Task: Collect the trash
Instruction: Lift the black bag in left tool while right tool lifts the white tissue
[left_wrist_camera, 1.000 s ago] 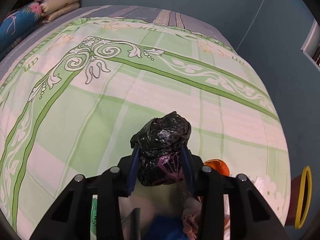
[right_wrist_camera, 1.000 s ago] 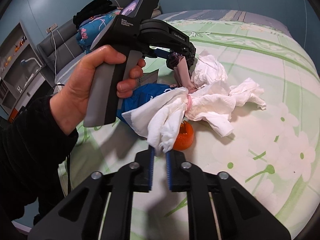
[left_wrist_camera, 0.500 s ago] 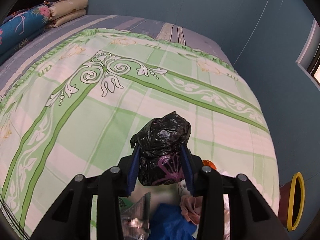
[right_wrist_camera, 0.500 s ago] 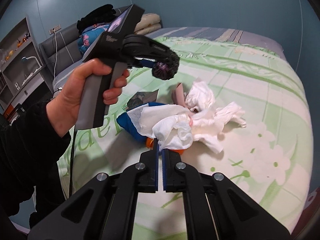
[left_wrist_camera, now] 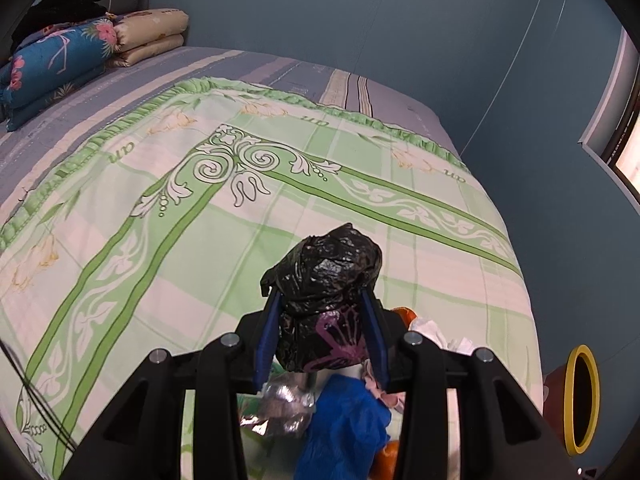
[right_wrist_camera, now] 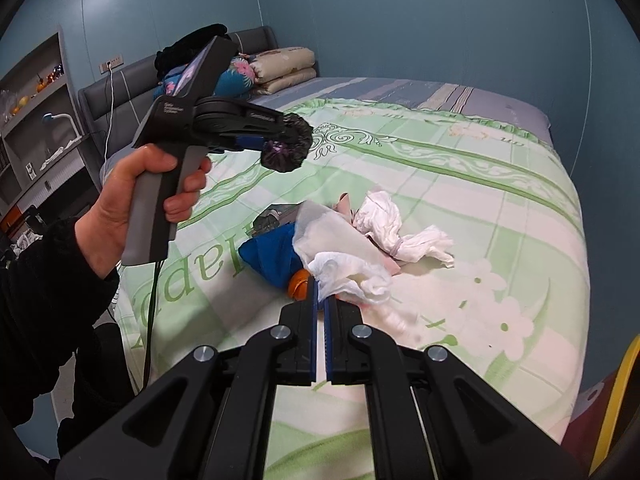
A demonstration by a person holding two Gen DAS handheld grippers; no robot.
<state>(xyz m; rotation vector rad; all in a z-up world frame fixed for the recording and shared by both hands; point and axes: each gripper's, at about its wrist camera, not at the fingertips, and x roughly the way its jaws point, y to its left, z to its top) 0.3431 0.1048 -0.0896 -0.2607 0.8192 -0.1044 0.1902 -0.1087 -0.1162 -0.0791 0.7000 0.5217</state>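
My left gripper (left_wrist_camera: 322,300) is shut on a crumpled black plastic bag (left_wrist_camera: 324,280) and holds it above the bed; it also shows in the right wrist view (right_wrist_camera: 286,144). My right gripper (right_wrist_camera: 321,292) is shut on a white tissue (right_wrist_camera: 340,252) lifted off the bedspread. Below lie a trash pile: a blue bag (right_wrist_camera: 272,256), a silver wrapper (left_wrist_camera: 284,404), an orange peel (right_wrist_camera: 300,282) and more crumpled white tissues (right_wrist_camera: 396,228).
The pile lies near the foot of a bed with a green patterned bedspread (left_wrist_camera: 160,240). Pillows (left_wrist_camera: 60,56) are stacked at the head. A bin with a yellow rim (left_wrist_camera: 580,396) stands on the floor beside the bed's corner. Shelves (right_wrist_camera: 32,100) line the wall.
Both grippers have risen and pulled back from the pile. The black bag is higher above the bed, and the tissue has been lifted off the orange peel.
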